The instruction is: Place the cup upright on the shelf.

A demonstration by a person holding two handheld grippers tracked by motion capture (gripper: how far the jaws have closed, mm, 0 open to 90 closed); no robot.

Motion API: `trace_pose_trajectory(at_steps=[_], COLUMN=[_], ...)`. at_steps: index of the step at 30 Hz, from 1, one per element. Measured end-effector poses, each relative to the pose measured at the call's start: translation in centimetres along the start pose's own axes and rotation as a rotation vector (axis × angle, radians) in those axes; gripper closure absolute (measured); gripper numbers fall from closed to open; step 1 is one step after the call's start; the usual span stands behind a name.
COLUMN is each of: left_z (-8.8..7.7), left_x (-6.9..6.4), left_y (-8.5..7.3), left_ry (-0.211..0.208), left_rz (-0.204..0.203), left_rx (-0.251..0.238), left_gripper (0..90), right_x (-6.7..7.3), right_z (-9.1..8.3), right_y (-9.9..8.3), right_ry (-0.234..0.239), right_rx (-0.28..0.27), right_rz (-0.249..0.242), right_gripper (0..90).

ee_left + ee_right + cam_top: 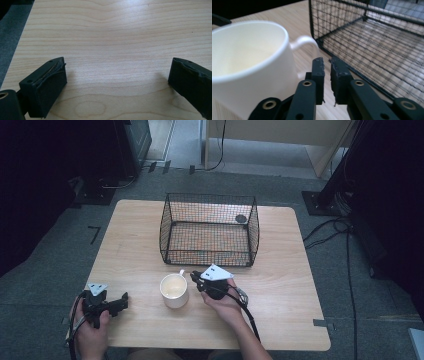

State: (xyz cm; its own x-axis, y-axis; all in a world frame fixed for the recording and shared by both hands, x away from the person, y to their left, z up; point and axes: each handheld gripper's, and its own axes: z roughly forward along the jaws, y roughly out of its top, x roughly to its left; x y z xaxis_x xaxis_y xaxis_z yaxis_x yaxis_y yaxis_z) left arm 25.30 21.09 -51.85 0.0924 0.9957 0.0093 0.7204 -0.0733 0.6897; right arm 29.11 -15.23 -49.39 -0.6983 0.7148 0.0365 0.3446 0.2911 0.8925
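The white mug [249, 67] stands on the desk [112, 37] just left of the right gripper [327, 62], whose jaws are nearly pressed together, nothing between them. The handle [305, 42], just ahead of the tips, seems approached; hooking it is probably called for next. The left gripper [117, 75] rests with jaws spread wide.

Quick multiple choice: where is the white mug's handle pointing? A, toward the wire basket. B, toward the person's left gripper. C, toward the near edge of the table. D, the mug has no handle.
A: in the high view the white mug has its handle on the far side, facing the wire basket, and the right gripper view shows the handle next to the basket's mesh wall.
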Motion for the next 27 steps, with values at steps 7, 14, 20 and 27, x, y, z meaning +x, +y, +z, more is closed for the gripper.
trace_pose_trajectory(at_steps=[7,14,20,27], left_z=[0.0,0.0,0.0,0.0], left_x=[0.0,0.0,0.0,0.0], left_y=[0.0,0.0,0.0,0.0], left_ry=[0.000,0.000,0.000,0.000], left_rz=[0.000,0.000,0.000,0.000], left_rx=[0.000,0.000,0.000,0.000], left_gripper=[1.9,1.9,1.9,1.9], right_x=[-0.5,0.1,0.2,0.1], right_z=[0.9,3.6,3.6,0.7], right_y=[0.1,0.9,0.8,-0.8], right_ry=[0.066,0.100,0.048,-0.051], right_rx=[-0.002,-0.017,-0.019,-0.036], right_rz=[0.031,0.052,0.045,0.066], right_gripper=[72.1,72.3,84.4,86.0])
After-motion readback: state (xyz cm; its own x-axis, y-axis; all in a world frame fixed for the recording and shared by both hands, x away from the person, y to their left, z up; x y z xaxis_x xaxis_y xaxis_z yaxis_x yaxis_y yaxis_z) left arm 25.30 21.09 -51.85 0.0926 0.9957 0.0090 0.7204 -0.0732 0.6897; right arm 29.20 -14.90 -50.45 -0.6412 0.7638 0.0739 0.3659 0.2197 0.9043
